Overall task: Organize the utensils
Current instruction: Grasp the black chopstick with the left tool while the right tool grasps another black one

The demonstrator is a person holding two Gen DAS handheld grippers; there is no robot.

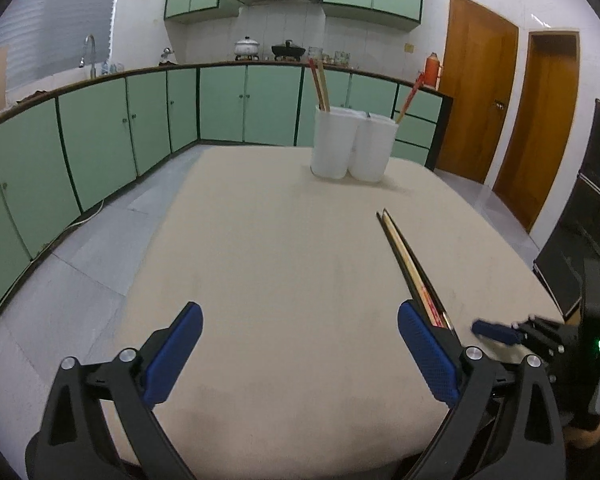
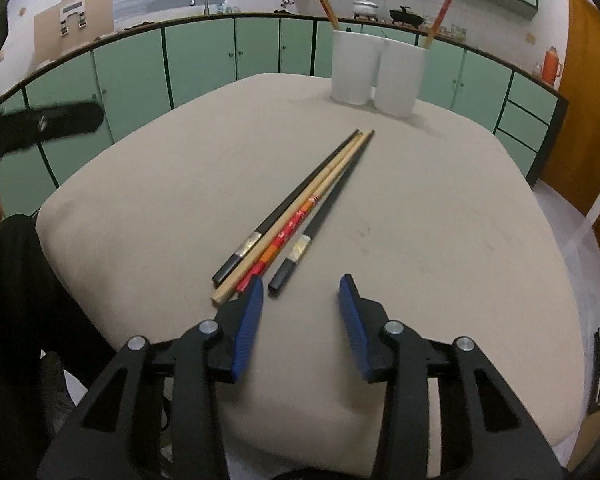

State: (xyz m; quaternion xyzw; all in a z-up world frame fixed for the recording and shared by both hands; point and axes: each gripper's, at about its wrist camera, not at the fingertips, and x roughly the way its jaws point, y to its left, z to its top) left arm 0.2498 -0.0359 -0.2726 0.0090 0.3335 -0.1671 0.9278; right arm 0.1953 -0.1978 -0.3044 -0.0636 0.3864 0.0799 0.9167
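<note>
Right now, four chopsticks (image 2: 296, 208) lying side by side on the beige table (image 2: 440, 240), tips pointing far toward two white cups (image 2: 378, 74), thick ends near. From left to right: a black chopstick (image 2: 288, 204), a plain wooden one (image 2: 300, 220), a red patterned one (image 2: 290, 236), then another black one (image 2: 324, 208) set slightly apart at its near end. Right gripper (image 2: 300, 320) hovering just behind those near ends, blue pads (image 2: 249, 328) spread apart with nothing between them, left pad almost over the red and wooden ends. Left gripper (image 1: 296, 356) held wide apart over bare tabletop, also holding nothing, with the chopsticks (image 1: 408, 264) running just beside its right pad. Cups standing together at the far edge, touching or nearly so. Left cup (image 1: 334, 142) holding a pair of chopsticks leaning left; right cup (image 1: 374, 148) holding red ones leaning right. Green cabinets (image 1: 100, 136) lining the wall beyond, wooden doors (image 1: 540, 120) at far right.
</note>
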